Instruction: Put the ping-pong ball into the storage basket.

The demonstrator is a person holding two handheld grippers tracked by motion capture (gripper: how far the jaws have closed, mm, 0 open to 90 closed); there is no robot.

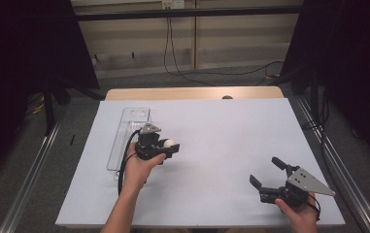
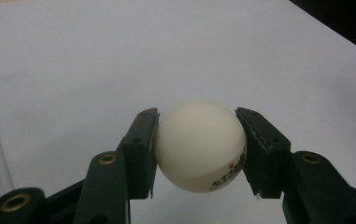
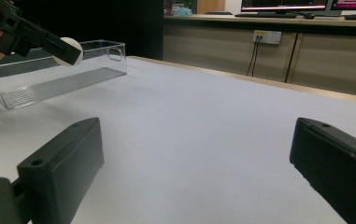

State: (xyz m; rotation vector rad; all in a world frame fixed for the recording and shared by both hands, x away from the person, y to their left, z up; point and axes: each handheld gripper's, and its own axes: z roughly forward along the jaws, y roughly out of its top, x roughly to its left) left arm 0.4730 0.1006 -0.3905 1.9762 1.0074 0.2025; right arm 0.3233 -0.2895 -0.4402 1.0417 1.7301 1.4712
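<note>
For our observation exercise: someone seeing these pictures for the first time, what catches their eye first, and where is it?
First, the white ball pinched in the left tool, held above the white sheet left of centre. Next, the clear box lying just beyond that tool, at the sheet's left side. Then the right tool, jaws spread wide with nothing between them, near the front right corner.

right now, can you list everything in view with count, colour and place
white table tennis ball: 1, off-white with small printed logo, clamped between the left gripper's jaws
clear plastic rectangular tray: 1, transparent, far left of the table, beside the ball
white table cover: 1, white, over the wooden table
left gripper: 1, black, held near the tray
right gripper: 1, black, jaws apart, near right of the table
</note>
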